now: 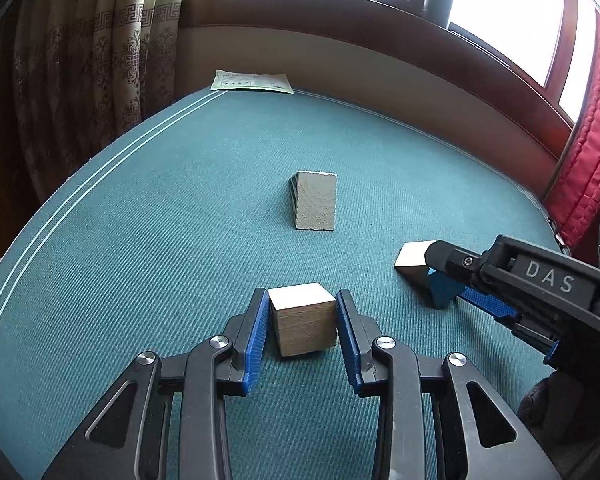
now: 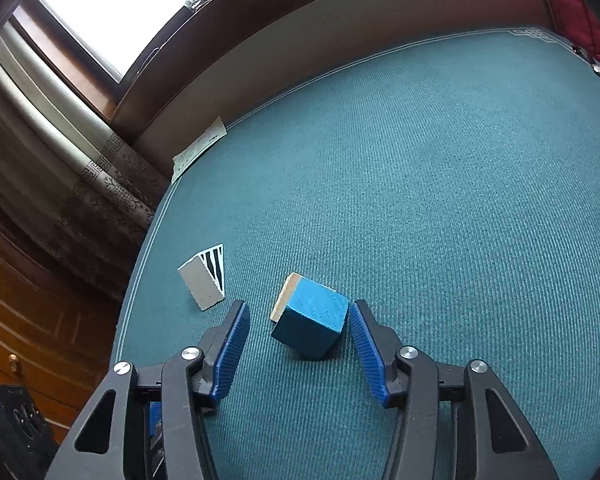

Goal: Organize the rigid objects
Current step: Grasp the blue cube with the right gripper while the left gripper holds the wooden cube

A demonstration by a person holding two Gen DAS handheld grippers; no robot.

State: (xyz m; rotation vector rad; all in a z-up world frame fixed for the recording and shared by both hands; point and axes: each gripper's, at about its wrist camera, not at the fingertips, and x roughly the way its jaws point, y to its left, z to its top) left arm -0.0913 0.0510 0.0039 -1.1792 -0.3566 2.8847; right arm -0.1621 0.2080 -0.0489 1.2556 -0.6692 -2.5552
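In the left wrist view, a plain wooden cube [image 1: 302, 318] sits between the blue pads of my left gripper [image 1: 303, 295], which is shut on it just above the teal tablecloth [image 1: 160, 220]. In the right wrist view, a blue cube with one bare wooden face [image 2: 312, 320] lies turned at an angle between the fingers of my right gripper [image 2: 299, 305]. The right pad is at its corner and a gap shows at the left pad, so that gripper is open. The left wrist view shows the right gripper [image 1: 446, 280] around the blue cube [image 1: 444, 294]. A grey wedge [image 1: 315, 204] [image 2: 204, 284] stands farther back.
A printed paper sheet [image 1: 252, 81] [image 2: 198, 150] lies at the far table corner by a patterned curtain [image 1: 100, 60]. A red quilted cloth [image 1: 584, 152] hangs at the right edge. The table's left edge [image 2: 140, 280] runs close to the wedge.
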